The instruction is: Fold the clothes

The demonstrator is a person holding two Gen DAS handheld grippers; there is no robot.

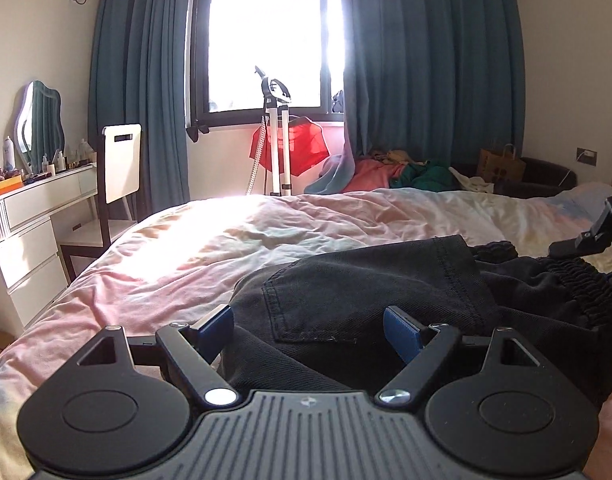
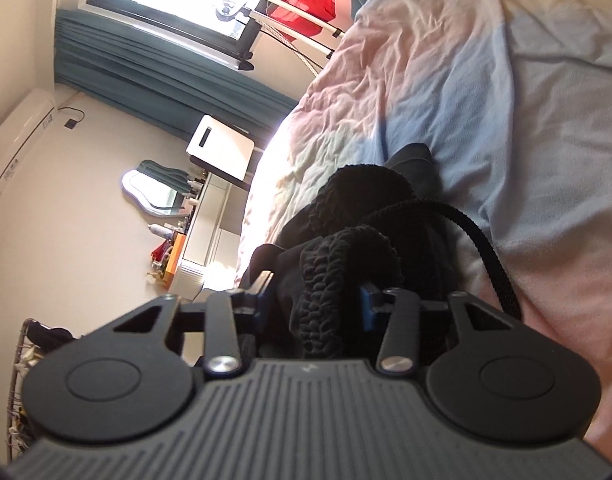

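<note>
Black jeans [image 1: 370, 292] lie on the bed [image 1: 210, 240], back pocket up, elastic waistband to the right. My left gripper [image 1: 308, 332] is open, its blue-padded fingers [image 1: 402, 334] straddling the denim just below the pocket. My right gripper [image 2: 316, 300], rolled on its side, has its fingers around the bunched elastic waistband [image 2: 326, 280] of the black jeans, with a black drawstring [image 2: 482, 248] trailing onto the sheet. The right gripper also shows at the right edge of the left wrist view [image 1: 594, 232].
The bed has a rumpled pastel duvet [image 2: 506, 100]. A white dresser [image 1: 34, 232] with a mirror and a chair [image 1: 120, 168] stand to the left. A garment steamer [image 1: 276, 140] and a pile of clothes [image 1: 386, 172] sit under the window. A basket [image 2: 22, 380] stands nearby.
</note>
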